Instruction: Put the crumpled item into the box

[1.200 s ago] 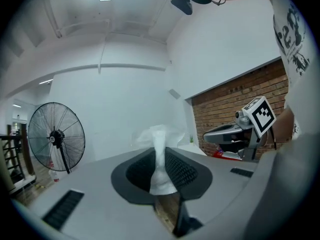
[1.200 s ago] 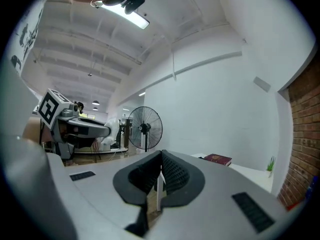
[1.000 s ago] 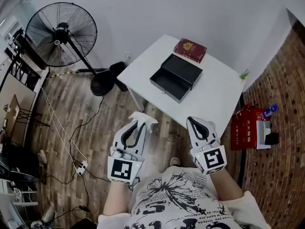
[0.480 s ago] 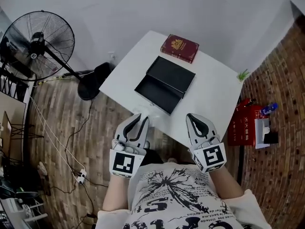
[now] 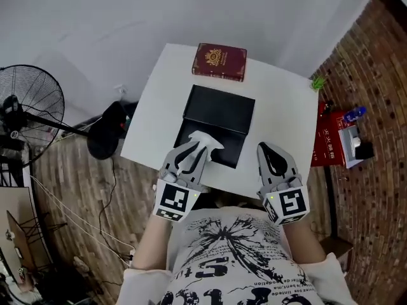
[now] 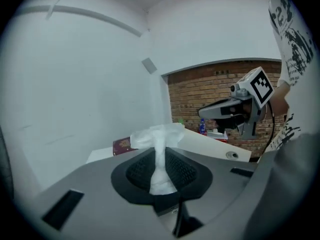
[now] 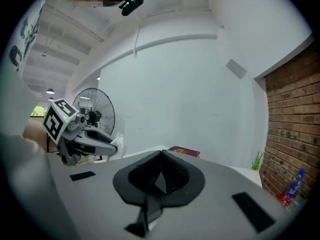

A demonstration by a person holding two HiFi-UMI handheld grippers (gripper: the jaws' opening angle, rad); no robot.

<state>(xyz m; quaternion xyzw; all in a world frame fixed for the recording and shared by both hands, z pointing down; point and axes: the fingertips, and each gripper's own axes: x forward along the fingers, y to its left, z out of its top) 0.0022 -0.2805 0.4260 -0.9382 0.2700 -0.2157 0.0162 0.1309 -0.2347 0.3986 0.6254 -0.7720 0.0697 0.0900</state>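
A crumpled white tissue [image 5: 207,140] is pinched in my left gripper [image 5: 198,147], which is shut on it. In the head view the tissue hangs over the near part of the open black box [image 5: 219,110] on the white table [image 5: 286,116]. In the left gripper view the tissue [image 6: 161,154] stands up between the pads. My right gripper [image 5: 263,149] is shut and empty at the table's near edge, right of the box; its jaws meet in the right gripper view [image 7: 161,155]. The right gripper view also shows the left gripper [image 7: 116,147] with the tissue [image 7: 119,145].
A dark red book [image 5: 219,61] lies at the table's far edge behind the box. A standing fan [image 5: 25,116] and its base [image 5: 103,138] are on the wooden floor to the left. A red bag [image 5: 329,145], a blue bottle [image 5: 353,114] and a small plant [image 5: 317,81] sit to the right.
The person has stepped up to the table. Both grippers moved forward from over the floor to the table's near edge, and the left one now holds the tissue over the box.
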